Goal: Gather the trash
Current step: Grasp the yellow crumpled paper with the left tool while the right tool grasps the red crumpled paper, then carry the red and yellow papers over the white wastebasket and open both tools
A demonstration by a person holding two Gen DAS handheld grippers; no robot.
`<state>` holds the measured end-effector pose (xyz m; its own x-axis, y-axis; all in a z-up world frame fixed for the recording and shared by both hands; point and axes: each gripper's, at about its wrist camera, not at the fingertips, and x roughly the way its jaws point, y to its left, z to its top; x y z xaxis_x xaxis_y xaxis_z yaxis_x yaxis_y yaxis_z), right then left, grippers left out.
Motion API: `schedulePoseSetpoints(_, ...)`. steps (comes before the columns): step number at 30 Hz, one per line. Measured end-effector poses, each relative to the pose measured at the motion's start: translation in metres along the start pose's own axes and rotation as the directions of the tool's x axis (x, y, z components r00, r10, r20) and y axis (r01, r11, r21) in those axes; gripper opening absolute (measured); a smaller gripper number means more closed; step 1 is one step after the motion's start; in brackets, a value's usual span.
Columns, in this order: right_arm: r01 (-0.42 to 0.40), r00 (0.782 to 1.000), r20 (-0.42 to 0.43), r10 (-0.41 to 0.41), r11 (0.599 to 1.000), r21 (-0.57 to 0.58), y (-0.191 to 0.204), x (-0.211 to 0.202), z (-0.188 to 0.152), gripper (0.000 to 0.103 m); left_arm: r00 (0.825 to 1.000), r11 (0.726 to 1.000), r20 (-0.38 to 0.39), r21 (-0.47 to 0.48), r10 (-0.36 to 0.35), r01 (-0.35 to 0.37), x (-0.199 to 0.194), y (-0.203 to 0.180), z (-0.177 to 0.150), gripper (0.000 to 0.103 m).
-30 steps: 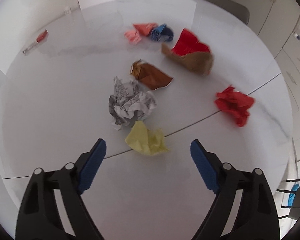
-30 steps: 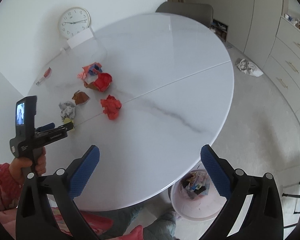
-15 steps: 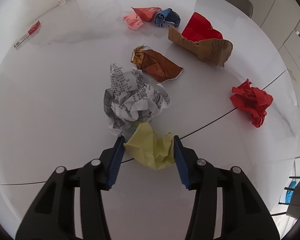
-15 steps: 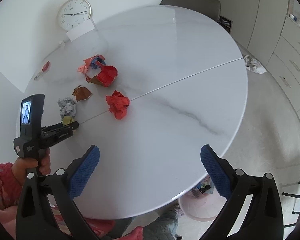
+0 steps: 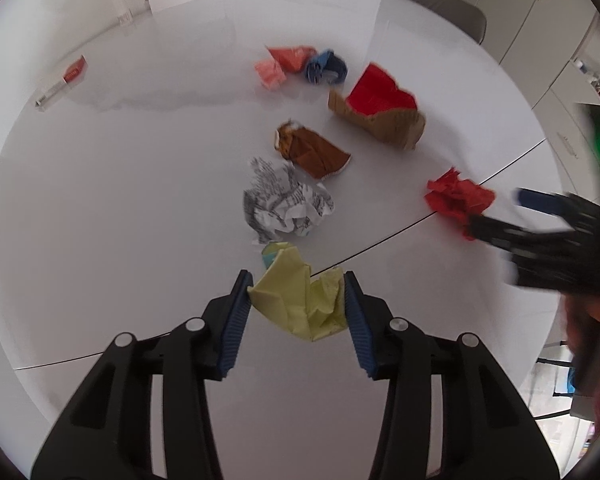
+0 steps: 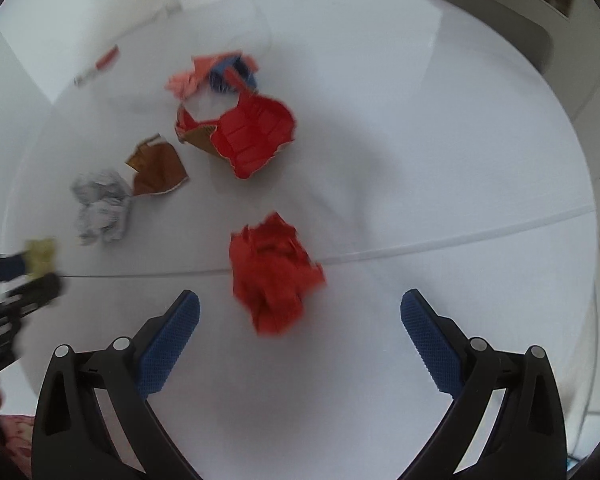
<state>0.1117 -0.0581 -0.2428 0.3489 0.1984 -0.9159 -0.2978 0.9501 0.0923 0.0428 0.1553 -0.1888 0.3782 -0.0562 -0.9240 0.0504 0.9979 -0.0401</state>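
1. Left gripper [image 5: 296, 300]: its blue pads are pressed against both sides of the yellow paper wad [image 5: 300, 300], which fills the gap between them. The pinch sits across the middle of the wad, evidently so the loose folds cannot slip out on lifting.
2. The yellow paper wad lies just on the near side of the table seam [image 5: 380, 240], close to the newsprint ball [image 5: 286, 202] but apart from it. Whether the wad rests on the table [image 5: 120, 200] or is raised clear of it cannot be told.
3. Right gripper [image 6: 300, 308]: fingers spread wide, holding nothing. It is aimed at the red paper ball [image 6: 274, 272], which straddles the table seam and lies just ahead of the fingertips, not yet between them. The wide spread suits the bulk of this ball.
4. Remaining litter beyond the table seam: brown wrapper [image 5: 312, 152], red-lined cardboard piece [image 5: 380, 112], and a pink, orange and blue cluster [image 5: 300, 66] farthest off.
5. Judgement: collection is at an early stage, since most pieces lie on the table; each hand takes the piece nearest the seam on its own side.
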Motion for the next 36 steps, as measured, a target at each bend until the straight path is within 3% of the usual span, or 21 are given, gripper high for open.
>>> schedulePoseSetpoints(2,-0.007,1.0,-0.015,0.007,1.0,-0.02,0.006,0.012,0.007,0.088,1.0,1.0,0.012,0.0,-0.008,0.008,-0.01,0.003,0.0,0.045)
schedulePoseSetpoints(8,-0.002,1.0,-0.03,0.0,0.999,-0.046,0.016,0.023,0.015,0.043,0.999,1.0,0.038,0.019,-0.015,0.014,-0.025,-0.001,-0.001,0.045)
schedulePoseSetpoints(16,-0.036,0.998,0.048,0.033,0.997,0.07,-0.016,-0.031,-0.024,0.043,0.995,0.991,0.069,0.123,-0.069,0.06,-0.04,-0.047,0.003,0.045)
schedulePoseSetpoints(21,-0.014,0.994,0.108,-0.007,0.981,0.195,-0.056,-0.1,-0.091,0.043,0.985,0.965,0.082,0.226,-0.154,0.132,-0.053,-0.1,0.001,0.045)
schedulePoseSetpoints(25,0.07,0.991,0.087,-0.102,0.948,0.312,-0.093,-0.136,-0.158,0.044,0.972,0.926,0.053,0.32,-0.229,0.2,-0.057,-0.151,-0.008,0.045)
schedulePoseSetpoints(31,0.096,0.995,-0.041,-0.088,0.851,0.517,-0.154,-0.108,-0.247,0.044,0.956,0.848,-0.018,0.458,-0.291,0.267,-0.06,-0.225,-0.036,0.045)
schedulePoseSetpoints(36,0.108,0.99,-0.14,-0.031,0.807,0.581,-0.178,-0.056,-0.289,0.045,0.956,0.812,-0.044,0.517,-0.29,0.27,-0.066,-0.255,-0.056,0.045)
